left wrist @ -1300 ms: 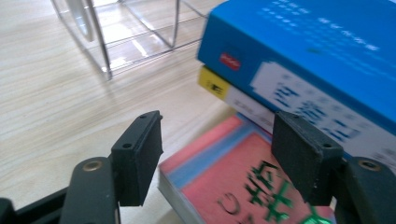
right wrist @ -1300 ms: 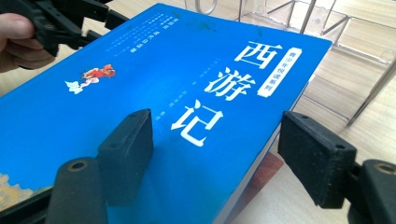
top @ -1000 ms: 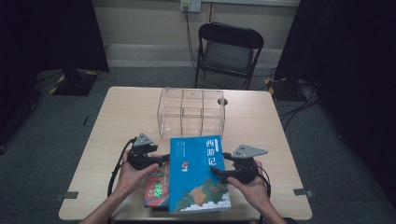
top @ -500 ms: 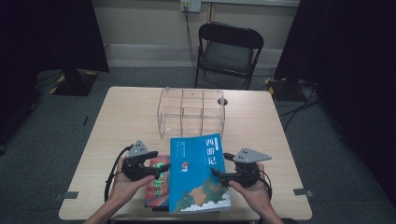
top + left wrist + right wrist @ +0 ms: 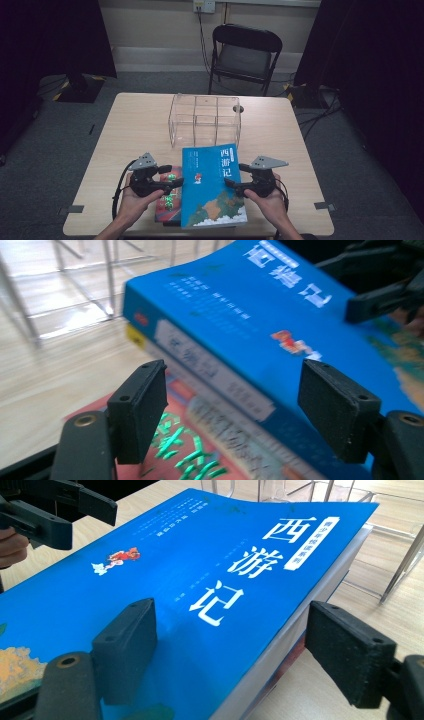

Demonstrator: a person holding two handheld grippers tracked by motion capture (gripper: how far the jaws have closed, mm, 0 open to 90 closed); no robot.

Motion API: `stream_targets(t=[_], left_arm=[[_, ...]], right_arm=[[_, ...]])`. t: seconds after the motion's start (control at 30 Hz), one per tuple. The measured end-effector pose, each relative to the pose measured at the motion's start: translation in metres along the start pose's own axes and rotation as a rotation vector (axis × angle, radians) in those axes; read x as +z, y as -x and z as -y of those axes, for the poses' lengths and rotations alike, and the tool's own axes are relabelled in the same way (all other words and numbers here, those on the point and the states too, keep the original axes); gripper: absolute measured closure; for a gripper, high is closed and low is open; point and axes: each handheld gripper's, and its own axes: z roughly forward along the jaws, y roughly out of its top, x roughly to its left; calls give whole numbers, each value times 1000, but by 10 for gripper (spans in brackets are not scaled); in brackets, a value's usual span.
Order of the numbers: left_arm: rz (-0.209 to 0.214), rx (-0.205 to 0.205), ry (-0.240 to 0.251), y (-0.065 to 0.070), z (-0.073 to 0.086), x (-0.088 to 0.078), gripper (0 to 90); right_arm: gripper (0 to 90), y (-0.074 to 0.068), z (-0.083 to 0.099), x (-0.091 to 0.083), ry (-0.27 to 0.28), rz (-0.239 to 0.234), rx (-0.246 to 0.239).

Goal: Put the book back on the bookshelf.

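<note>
A thick blue book [image 5: 212,185] with white characters lies on top of a red book [image 5: 167,202] near the table's front edge. My left gripper [image 5: 176,181] is at the blue book's left side. In the left gripper view its jaws [image 5: 232,410] straddle the blue book's spine [image 5: 215,380] above the red cover [image 5: 185,450]; they have just been opening and the pads do not press. My right gripper [image 5: 231,184] is at the book's right edge. Its jaws [image 5: 235,650] have just opened wider around that edge of the blue book [image 5: 200,570], the right pad [image 5: 350,655] standing clear of it.
A clear plastic box [image 5: 205,122] with compartments stands just behind the books at mid-table. The wooden table [image 5: 135,130] has bare room to the left and right of the box. A black folding chair [image 5: 245,55] stands beyond the far edge.
My left gripper has drawn a little to the left and toward the table's near edge. The right gripper and both books stay where they were.
</note>
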Motion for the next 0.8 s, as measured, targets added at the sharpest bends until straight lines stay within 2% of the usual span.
stream_targets(t=[0.07, 0.17, 0.3, 0.4, 0.5, 0.57, 0.63, 0.67, 0.8], left_arm=[[10, 17, -4, 4, -1, 4, 273], [21, 55, -40, 11, -3, 12, 274], [39, 49, -40, 13, -4, 20, 260], [36, 26, -46, 12, -4, 23, 217], [38, 11, -41, 12, -3, 23, 213], [38, 17, -24, 12, -2, 23, 211], [36, 30, -9, 13, 0, 23, 212], [35, 30, -4, 13, 1, 23, 211], [38, 38, -3, 12, 1, 24, 197]], right_arm=[[204, -2, 1, 0, 2, 4, 3], [197, -2, 2, 0, 2, 2, 11], [163, -6, 2, 0, -6, 5, 20], [157, -10, 3, 0, -10, 18, 17], [155, -8, 3, 0, -14, 2, 31], [153, -6, 2, 1, -28, -8, 45], [139, -1, 3, 3, -41, -35, 79], [137, 2, 4, 4, -46, -60, 111], [123, 0, 3, 6, -49, -53, 124]])
